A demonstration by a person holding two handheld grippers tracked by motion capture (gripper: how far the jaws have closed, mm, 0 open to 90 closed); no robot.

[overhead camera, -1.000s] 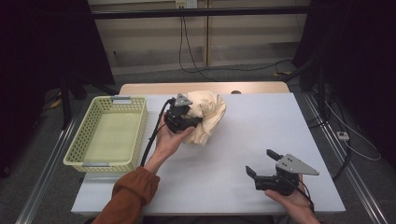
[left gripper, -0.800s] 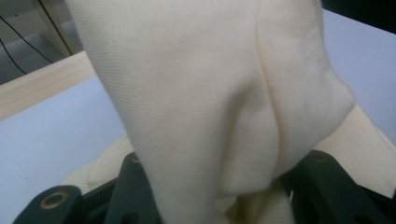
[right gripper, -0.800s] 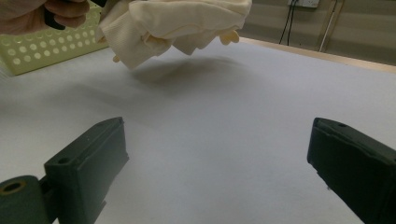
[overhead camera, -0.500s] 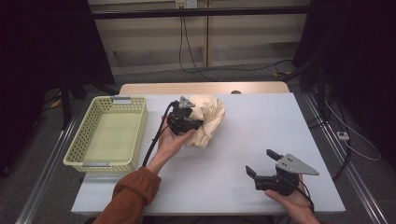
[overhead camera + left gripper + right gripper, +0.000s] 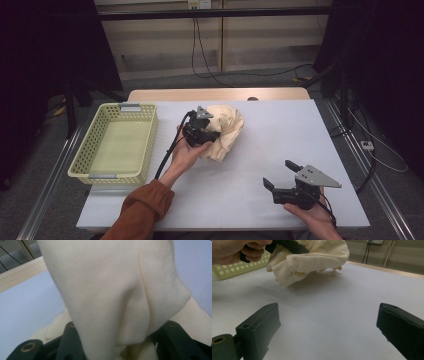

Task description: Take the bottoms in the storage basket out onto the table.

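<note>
A cream cloth is bunched up near the middle of the white table. My left gripper is shut on it from its left side. In the left gripper view the cloth fills the space between the two black jaws and hangs over them. The right gripper view shows the cloth held a little above the table, with a shadow under it. My right gripper rests at the table's front right, jaws wide open and nothing between them, facing the cloth.
A pale green plastic basket stands on the table's left side, with nothing in it; its wall appears behind the left hand. A wooden strip runs along the table's far edge. Cables lie on the floor beyond.
The left gripper and the cloth in it have shifted slightly toward the person. The right gripper has stayed in place.
</note>
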